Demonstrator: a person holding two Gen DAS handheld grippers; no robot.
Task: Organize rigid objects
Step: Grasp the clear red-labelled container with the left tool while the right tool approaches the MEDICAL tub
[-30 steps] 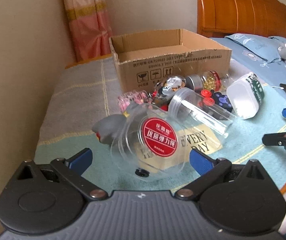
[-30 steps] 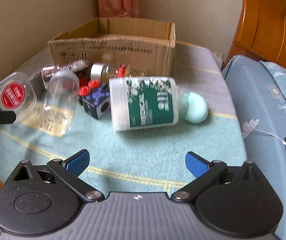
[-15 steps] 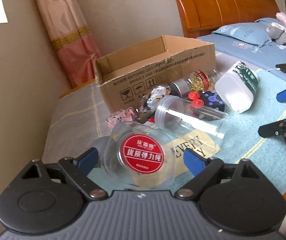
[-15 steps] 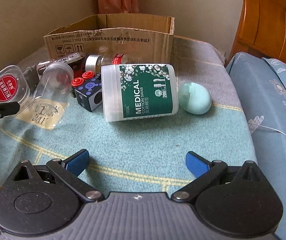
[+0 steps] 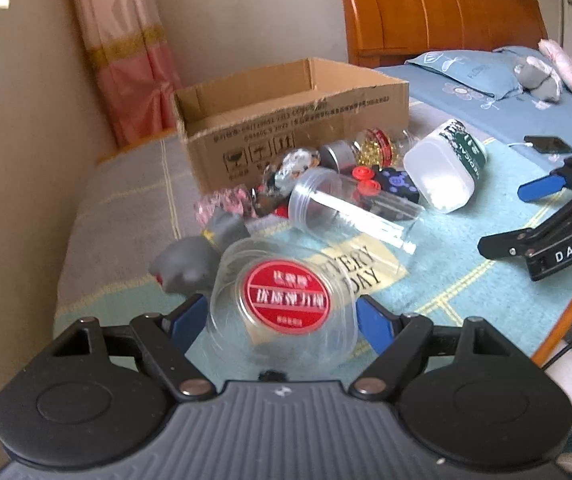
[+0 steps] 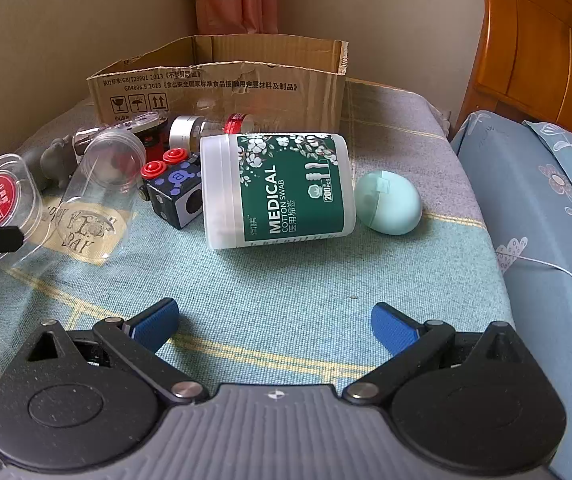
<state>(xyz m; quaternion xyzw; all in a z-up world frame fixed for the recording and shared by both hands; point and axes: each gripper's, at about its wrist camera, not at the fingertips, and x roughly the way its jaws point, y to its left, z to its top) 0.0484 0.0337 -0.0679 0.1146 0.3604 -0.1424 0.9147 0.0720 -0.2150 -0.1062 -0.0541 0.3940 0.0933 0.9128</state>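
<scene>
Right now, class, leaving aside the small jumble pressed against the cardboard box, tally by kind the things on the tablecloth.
Clear plastic jars: 2
Cotton swab tub: 1
Egg-shaped case: 1
Fidget cube: 1
Grey toy animal: 1
Cardboard box: 1
Total: 7

The white tub [image 6: 278, 188] ahead of the right gripper said "MEDICAL COTTON SWAB" and "200". The box [image 6: 222, 92] behind it said "2013" and "2023". The other gripper [image 5: 558, 240] said "DAS".
</scene>
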